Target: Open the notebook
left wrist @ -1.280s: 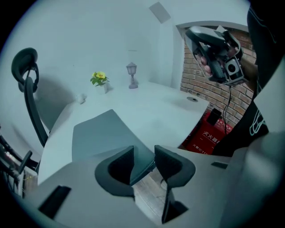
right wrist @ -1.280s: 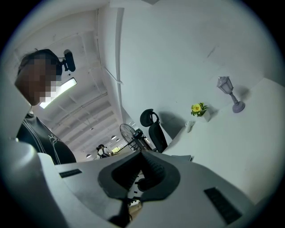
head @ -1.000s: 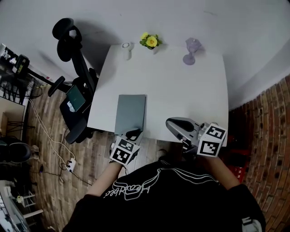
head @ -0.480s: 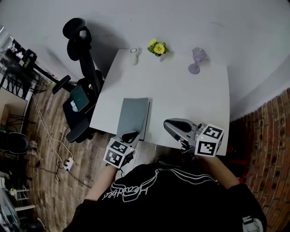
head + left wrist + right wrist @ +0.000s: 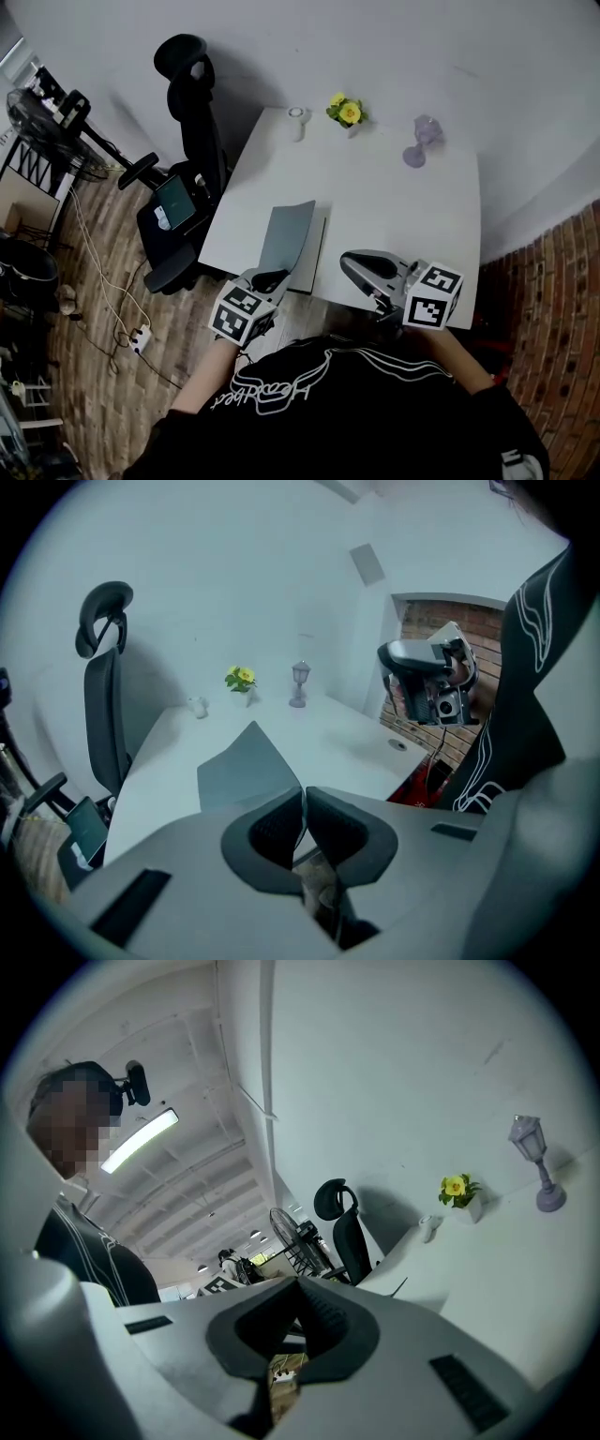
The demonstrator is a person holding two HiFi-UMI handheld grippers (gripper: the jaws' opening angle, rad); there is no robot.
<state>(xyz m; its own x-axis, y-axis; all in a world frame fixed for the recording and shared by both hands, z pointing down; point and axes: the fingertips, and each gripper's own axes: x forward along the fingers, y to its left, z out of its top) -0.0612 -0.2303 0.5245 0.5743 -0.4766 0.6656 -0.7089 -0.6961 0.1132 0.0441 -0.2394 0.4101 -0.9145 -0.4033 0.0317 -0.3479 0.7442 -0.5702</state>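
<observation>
A grey notebook (image 5: 286, 239) lies near the front left edge of the white table (image 5: 394, 206). Its cover (image 5: 246, 766) stands raised and bent, and the pages (image 5: 316, 255) show beneath it on the right. My left gripper (image 5: 272, 278) is at the cover's near corner, with its jaws (image 5: 302, 810) shut on that thin edge. My right gripper (image 5: 361, 264) hovers level over the table's front edge, right of the notebook and apart from it. Its jaws (image 5: 298, 1288) are shut with nothing between them. It also shows in the left gripper view as the right gripper (image 5: 427, 672).
At the table's far edge stand a small white object (image 5: 297, 120), a yellow flower in a pot (image 5: 349, 114) and a purple lantern ornament (image 5: 420, 141). A black office chair (image 5: 192, 103) stands left of the table. A brick wall (image 5: 562, 309) runs along the right.
The notebook cover, flat a second ago, has risen from its near corner with my left gripper shut on it. The right gripper has drifted slightly.
</observation>
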